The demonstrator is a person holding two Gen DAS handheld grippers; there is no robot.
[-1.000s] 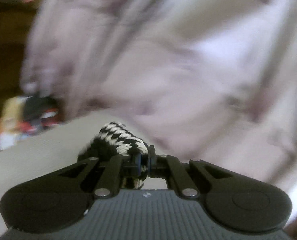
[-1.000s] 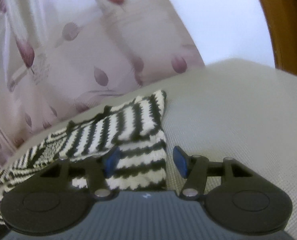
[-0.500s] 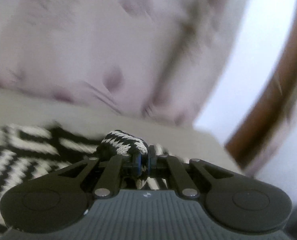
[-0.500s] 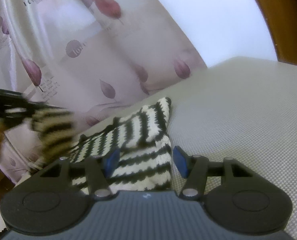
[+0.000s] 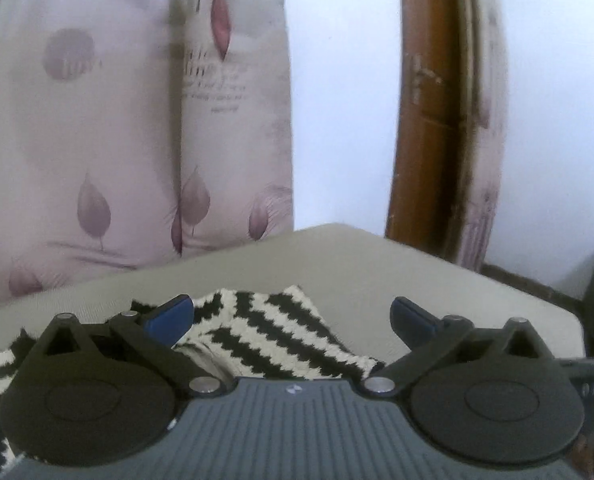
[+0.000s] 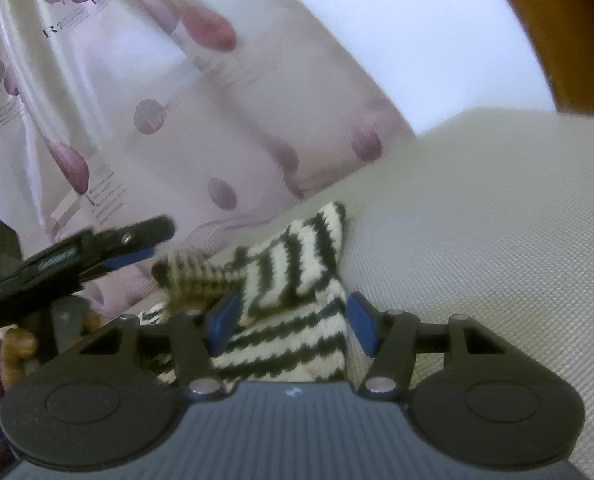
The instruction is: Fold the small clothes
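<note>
A black-and-white zigzag knit garment (image 5: 281, 332) lies on the grey-beige cushion (image 5: 437, 280). My left gripper (image 5: 293, 318) hovers just above it. Its jaws are opening wide, and the cloth lies below them with neither blue pad touching it. In the right wrist view the left gripper (image 6: 153, 240) comes in from the left. A blurred fold of the knit (image 6: 189, 276) lies just beyond its tips. My right gripper (image 6: 293, 326) stands half open astride the garment's folded near edge (image 6: 289, 344). The cloth lies between its pads (image 6: 225, 320), which do not pinch it.
A pale curtain with purple leaf prints (image 5: 129, 128) hangs right behind the cushion. A white wall (image 5: 337, 80) and a brown wooden frame (image 5: 425, 120) stand at the back right. Bare cushion (image 6: 477, 220) stretches to the right of the garment.
My left gripper swung across with a fold of the knit pinched in it, came down over the garment and let go; its jaws now gape. The right gripper stayed in place.
</note>
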